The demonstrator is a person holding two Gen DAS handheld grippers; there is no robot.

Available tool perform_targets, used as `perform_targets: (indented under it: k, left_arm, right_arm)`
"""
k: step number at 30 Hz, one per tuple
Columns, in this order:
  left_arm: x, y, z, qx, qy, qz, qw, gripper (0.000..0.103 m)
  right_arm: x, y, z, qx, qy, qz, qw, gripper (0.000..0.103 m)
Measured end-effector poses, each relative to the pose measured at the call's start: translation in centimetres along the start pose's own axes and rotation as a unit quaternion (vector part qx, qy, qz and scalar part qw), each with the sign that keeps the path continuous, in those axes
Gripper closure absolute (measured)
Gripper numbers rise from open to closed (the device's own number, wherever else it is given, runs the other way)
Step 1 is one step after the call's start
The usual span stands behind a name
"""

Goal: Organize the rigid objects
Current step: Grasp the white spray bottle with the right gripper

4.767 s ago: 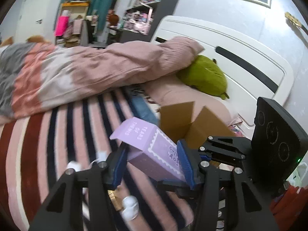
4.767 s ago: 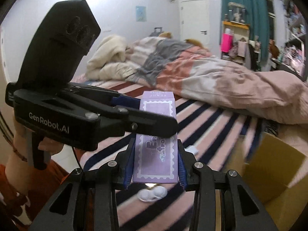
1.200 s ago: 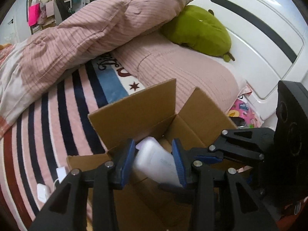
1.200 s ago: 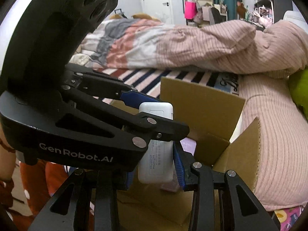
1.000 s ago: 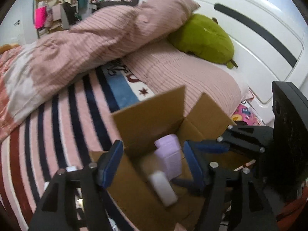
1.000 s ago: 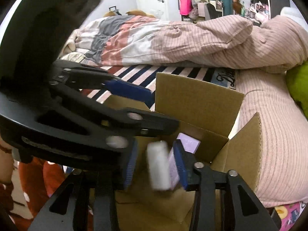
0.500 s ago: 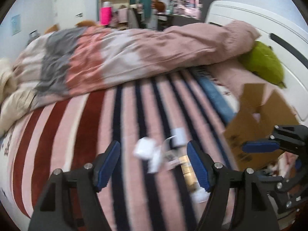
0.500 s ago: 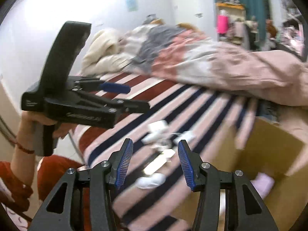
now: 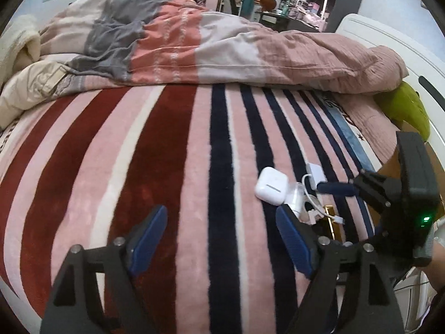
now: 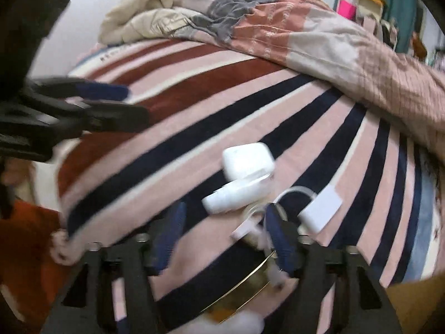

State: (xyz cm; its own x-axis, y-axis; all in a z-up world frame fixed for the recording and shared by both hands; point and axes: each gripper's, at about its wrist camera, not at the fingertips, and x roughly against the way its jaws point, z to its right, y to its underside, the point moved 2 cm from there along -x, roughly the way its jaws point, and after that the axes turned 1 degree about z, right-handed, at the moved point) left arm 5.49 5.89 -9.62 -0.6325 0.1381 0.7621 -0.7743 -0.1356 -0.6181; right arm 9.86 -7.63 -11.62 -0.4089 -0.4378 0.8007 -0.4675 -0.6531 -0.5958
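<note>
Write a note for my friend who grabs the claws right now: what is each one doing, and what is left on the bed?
Left claw: open, empty, jaws just widened, over bare striped blanket.
Right claw: open, empty, jaws just widened, above the pile.
Done: purple box and white pack dropped into the cardboard box.
Left on the blanket: white earbud case, white adapter with cable, gold-edged item, other small white pieces.

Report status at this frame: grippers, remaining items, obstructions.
Left gripper and right gripper open, empty, jaws just widened. White earbud case on striped blanket, piled with white adapter and cable. Cable tangle may snag.
</note>
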Motion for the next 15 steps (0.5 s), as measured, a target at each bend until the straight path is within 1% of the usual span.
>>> perform_targets:
  k: [2, 5, 9, 10, 11, 13, 15]
  left_arm:
    - [-0.2, -0.1, -0.2, 0.001, -0.004, -0.002, 1.0, 0.025]
    - [-0.6, -0.1, -0.2, -0.006, -0.01, -0.008, 0.9999, 0.025]
    - [-1.0, 0.0, -0.2, -0.001, 0.001, -0.019, 0.9998, 0.025]
    - [-1.1, 0.1, -0.2, -0.001, 0.001, -0.02, 0.9998, 0.025]
    - [-1.1, 0.1, -0.2, -0.001, 0.002, -0.021, 0.9998, 0.025]
    - [-1.0, 0.1, -0.2, 0.0, 0.008, -0.02, 0.9998, 0.025]
    - [-0.6, 0.2, 0.0, 0.004, 0.029, -0.016, 0.9994, 0.025]
  right_arm:
    - [-0.8, -0.3, 0.3, 0.024, 0.012, -0.008, 1.0, 0.031]
    - [-1.4, -0.6, 0.2, 0.045, 0.015, -0.013, 0.999, 0.031]
    - [-2.6, -0.9, -0.2, 0.079, 0.016, -0.014, 0.997, 0.032]
    - [-2.8, -0.9, -0.3, 0.085, 0.014, -0.014, 0.996, 0.034]
    - [-2.8, -0.9, -0.4, 0.089, 0.009, -0.013, 0.996, 0.043]
    - [-2.8, -0.9, -0.5, 0.088, 0.014, -0.015, 0.996, 0.043]
    - [-2.3, -0.9, -0.9, 0.089, 0.021, -0.014, 0.996, 0.043]
